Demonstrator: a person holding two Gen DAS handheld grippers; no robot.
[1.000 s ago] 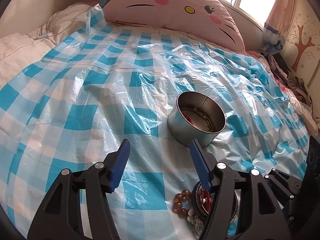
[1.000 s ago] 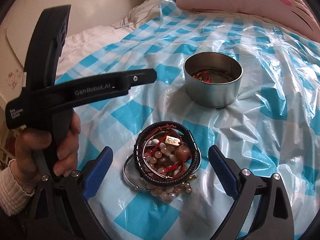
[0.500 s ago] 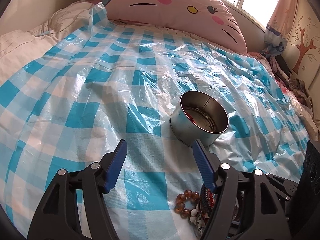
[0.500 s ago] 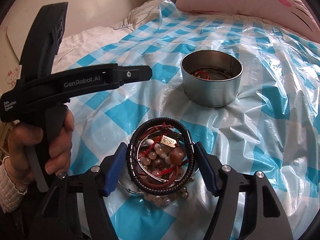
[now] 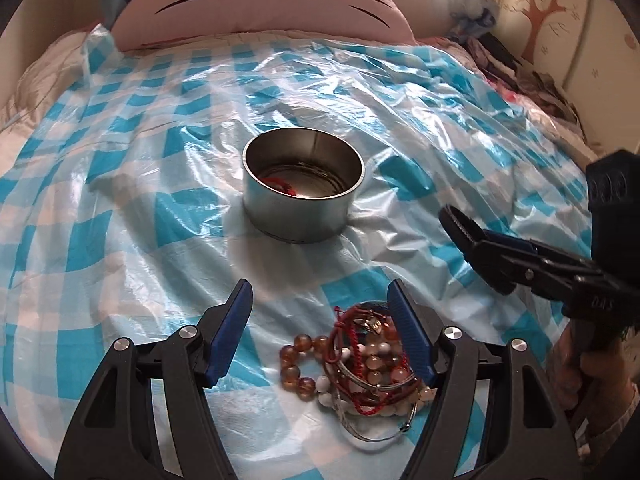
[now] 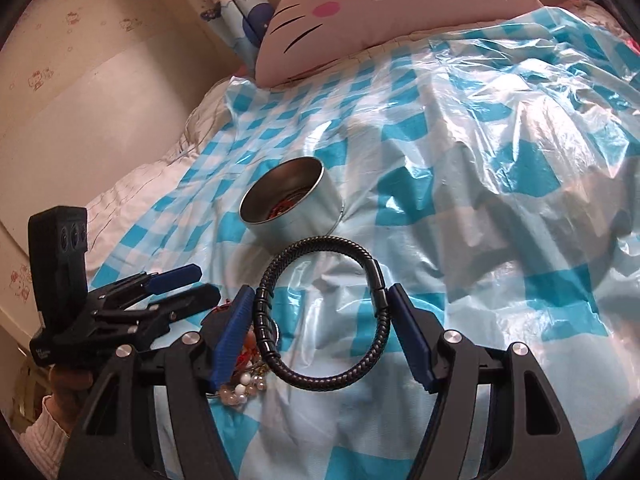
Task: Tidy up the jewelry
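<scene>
While right gripper [image 6: 318, 322] clamps bracelet [image 6: 324, 316], pile [image 5: 360, 364] apart

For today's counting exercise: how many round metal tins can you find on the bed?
1. The tin stands open on the checked plastic sheet, beyond the heap of bracelets and in front of the cat pillow. Nothing suggests another, though the bed's far edges are out of view.

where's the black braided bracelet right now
In the right wrist view the black braided bracelet sits between the right gripper fingers, clamped and lifted off the jewelry pile, just in front of the metal tin.
</scene>
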